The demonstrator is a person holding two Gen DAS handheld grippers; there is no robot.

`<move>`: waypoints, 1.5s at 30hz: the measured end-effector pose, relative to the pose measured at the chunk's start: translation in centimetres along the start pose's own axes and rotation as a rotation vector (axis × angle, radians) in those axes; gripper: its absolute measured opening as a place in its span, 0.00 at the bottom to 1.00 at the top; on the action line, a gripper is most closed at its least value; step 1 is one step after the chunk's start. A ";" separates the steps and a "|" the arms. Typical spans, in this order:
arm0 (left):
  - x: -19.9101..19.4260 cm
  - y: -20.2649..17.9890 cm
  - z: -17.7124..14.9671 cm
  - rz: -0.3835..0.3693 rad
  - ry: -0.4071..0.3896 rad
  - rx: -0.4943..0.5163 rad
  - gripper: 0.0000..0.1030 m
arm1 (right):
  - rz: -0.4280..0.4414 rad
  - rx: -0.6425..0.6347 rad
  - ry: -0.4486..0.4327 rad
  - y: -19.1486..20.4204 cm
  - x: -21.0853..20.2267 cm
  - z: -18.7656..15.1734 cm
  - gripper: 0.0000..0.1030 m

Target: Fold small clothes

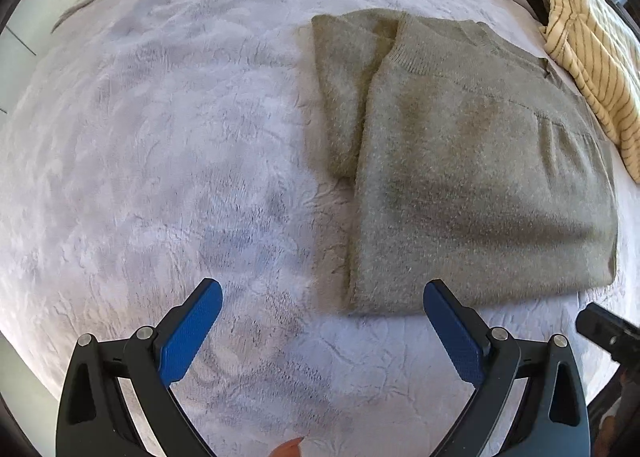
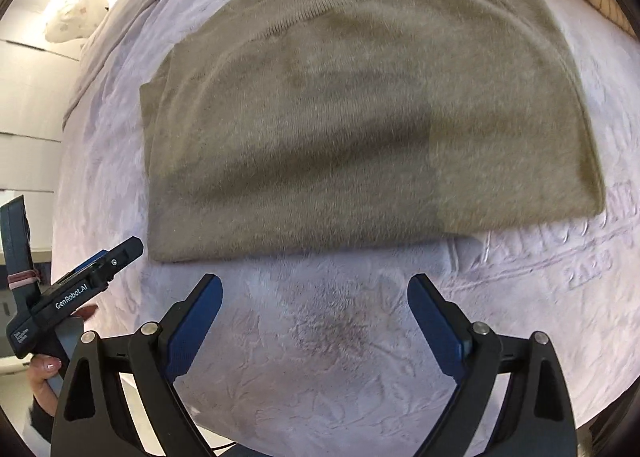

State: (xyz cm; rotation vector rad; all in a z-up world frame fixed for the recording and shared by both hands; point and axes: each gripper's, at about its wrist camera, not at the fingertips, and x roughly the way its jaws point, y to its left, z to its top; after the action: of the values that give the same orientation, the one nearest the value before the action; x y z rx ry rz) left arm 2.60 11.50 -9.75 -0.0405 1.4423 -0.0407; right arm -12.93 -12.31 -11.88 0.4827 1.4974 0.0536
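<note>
Olive knit sweater [image 2: 360, 117] lies folded on the fleece blanket [image 2: 340, 357], just beyond my tips; my left tongs [image 1: 322, 297] and right tongs [image 2: 314, 289] gape, empty.

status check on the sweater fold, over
Left gripper open, empty. Right gripper open, empty. Olive-green fuzzy knit sweater folded flat on lilac plush blanket. Cream striped garment beside it, nothing blocking.

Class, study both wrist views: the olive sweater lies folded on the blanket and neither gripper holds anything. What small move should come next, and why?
Probably reach the right gripper toward the striped garment. The sweater already lies flat and folded, both the right and the left gripper are open and empty, and the striped piece lies crumpled beyond it.
</note>
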 end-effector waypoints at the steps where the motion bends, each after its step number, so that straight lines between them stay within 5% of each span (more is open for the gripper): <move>1: -0.1 0.3 -0.3 0.003 0.001 0.000 0.98 | 0.001 0.009 0.000 0.0 0.1 -0.2 0.93; 15: 1.6 3.2 -1.4 -0.039 0.048 -0.017 0.98 | 0.035 0.090 0.007 -0.1 1.8 -1.6 0.93; 23: 1.6 5.3 -1.1 -0.052 0.041 -0.030 0.98 | 0.136 0.140 0.009 0.4 2.9 -1.4 0.92; 35: 1.7 7.5 2.7 -0.140 -0.018 -0.057 0.98 | 0.503 0.247 0.009 0.9 5.9 -0.8 0.93; 45: 3.1 6.9 5.0 -0.307 -0.068 -0.115 0.98 | 0.778 0.415 -0.050 1.0 10.0 1.1 0.93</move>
State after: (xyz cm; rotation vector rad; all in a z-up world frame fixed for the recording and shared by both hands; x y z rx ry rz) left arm 8.00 18.25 -12.54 -0.3545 1.3589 -0.2065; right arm -10.68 -8.48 -21.00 1.3723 1.1927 0.3408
